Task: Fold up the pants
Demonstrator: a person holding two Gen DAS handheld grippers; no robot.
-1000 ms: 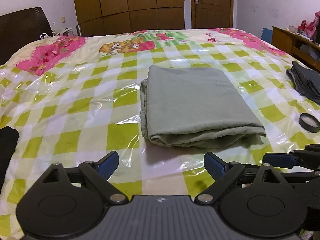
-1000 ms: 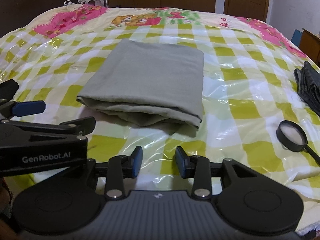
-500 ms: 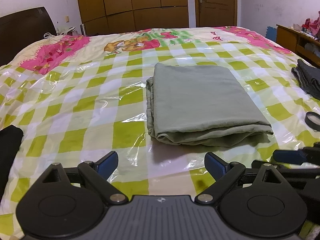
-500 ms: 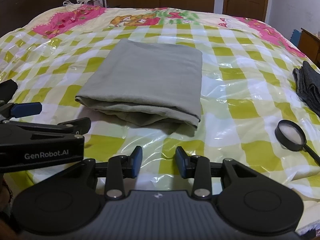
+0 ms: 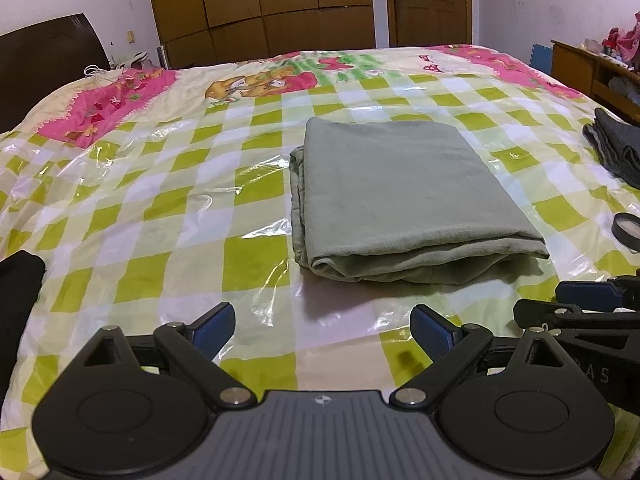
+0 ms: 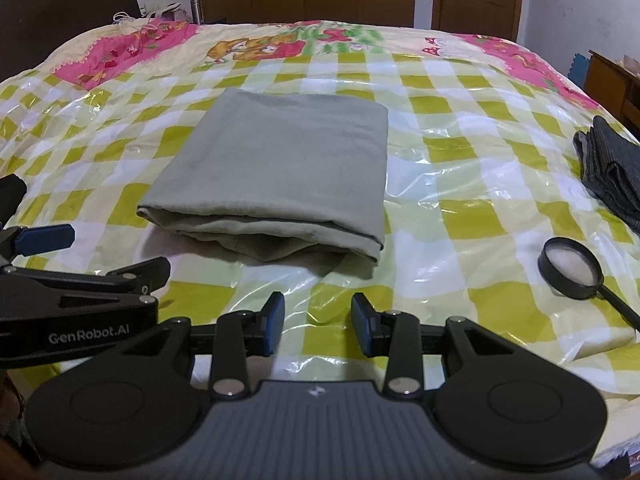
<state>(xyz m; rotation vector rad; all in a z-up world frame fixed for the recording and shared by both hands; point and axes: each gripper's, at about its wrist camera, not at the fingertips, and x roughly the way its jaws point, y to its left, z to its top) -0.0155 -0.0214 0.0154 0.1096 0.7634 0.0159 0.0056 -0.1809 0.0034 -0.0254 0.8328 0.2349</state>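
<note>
Bed [image 5: 168,200] fills both views, covered w/ a green-and-white check sheet under clear plastic film, pink cartoon border at the far end. Wooden wardrobe [image 5: 260,4] and door [image 5: 428,0] behind it, dark headboard [image 5: 48,60] at far left.

Pants [image 5: 400,196], grey-green, lie folded into a neat rectangle mid-bed, flat on the plastic, layered edges facing the cameras. Nothing touches them.

Dark grey folded cloth [image 6: 612,168] sits near the bed's right edge, well apart from the pants. Black fabric [image 5: 16,304] shows at the left edge of the left wrist view; can't tell what it is.

Left gripper [image 5: 322,330] hovers over the near bed edge, jaws wide apart, nothing btwn them, short of the pants. Right gripper [image 6: 318,324] alongside it, jaws partly apart, also empty, over the plastic just short of the pants' near edge.

Magnifying glass [image 6: 570,268], black rim, lies on the sheet to the right of the right gripper, handle pointing to the near right.
</note>
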